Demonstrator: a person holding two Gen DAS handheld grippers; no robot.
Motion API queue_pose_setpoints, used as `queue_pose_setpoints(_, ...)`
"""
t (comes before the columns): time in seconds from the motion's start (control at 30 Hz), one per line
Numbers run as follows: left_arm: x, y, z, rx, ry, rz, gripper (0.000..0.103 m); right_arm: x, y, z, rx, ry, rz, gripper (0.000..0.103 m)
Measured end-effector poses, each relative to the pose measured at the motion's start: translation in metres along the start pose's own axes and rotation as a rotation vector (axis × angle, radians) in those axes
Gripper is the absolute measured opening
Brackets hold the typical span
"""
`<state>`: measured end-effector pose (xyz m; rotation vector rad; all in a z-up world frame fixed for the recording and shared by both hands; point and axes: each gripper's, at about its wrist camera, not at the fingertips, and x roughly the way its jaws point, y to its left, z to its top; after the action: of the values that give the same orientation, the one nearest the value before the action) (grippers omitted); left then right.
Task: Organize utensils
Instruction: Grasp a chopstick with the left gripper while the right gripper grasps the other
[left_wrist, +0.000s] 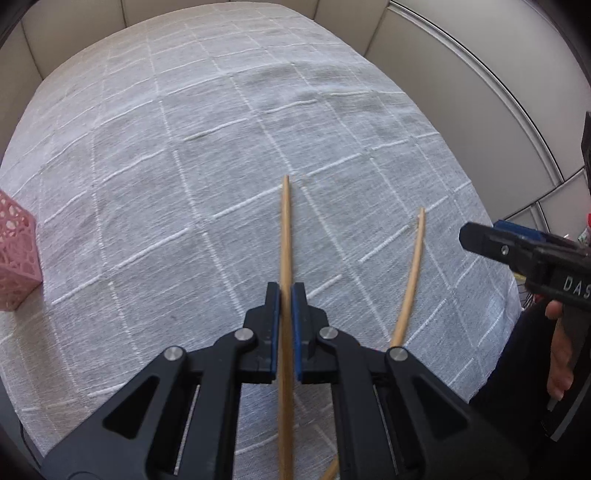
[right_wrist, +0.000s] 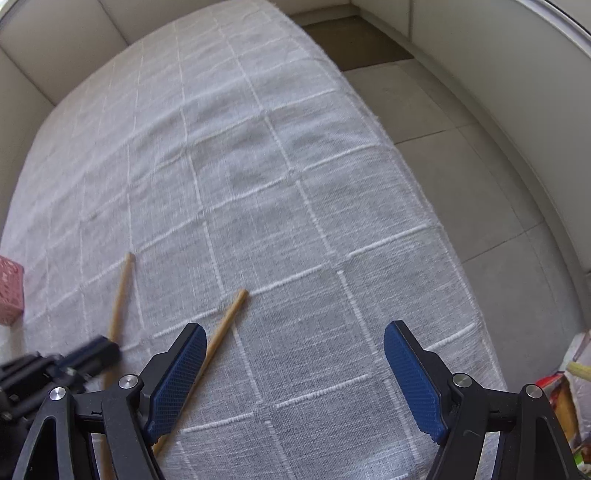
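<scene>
Chopsticks both out on the white checked tablecloth, nothing sorted yet; the left gripper has its blue pads closed on the first thin wooden chopstick near the table's near edge; the second wooden chopstick lies just beside it, untouched; the right gripper hovers wide open, holding nothing; the pink lattice holder waits at the left edge, likely the destination; open cloth between, drop-off close on the right.

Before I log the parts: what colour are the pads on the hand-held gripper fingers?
Blue pads on black fingers, clearest in the right wrist view.
</scene>
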<state>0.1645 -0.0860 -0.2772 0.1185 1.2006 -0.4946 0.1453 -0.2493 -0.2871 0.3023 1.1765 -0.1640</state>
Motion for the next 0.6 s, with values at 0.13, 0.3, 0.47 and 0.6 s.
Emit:
queue_pose_setpoints(0.13, -0.01, 0.021, -0.005, -0.057, -0.015, 0.024, 0.007, 0.015, 0.014, -0.006, -0.041, 0.05, -0.01, 0.083)
queue_pose_setpoints(0.3, -0.022, 0.038, -0.007, -0.095, -0.038, 0.055, 0.007, 0.03, 0.026, -0.012, -0.068, 0.087, -0.025, 0.083)
queue_pose_setpoints(0.47, -0.024, 0.038, -0.006, -0.09, -0.047, 0.052, 0.007, 0.036, 0.037, -0.014, -0.099, 0.065, -0.078, 0.083)
queue_pose_setpoints(0.6, -0.022, 0.041, -0.008, -0.089, -0.039, 0.061, 0.007, 0.037, 0.048, -0.015, -0.131, 0.026, -0.125, 0.079)
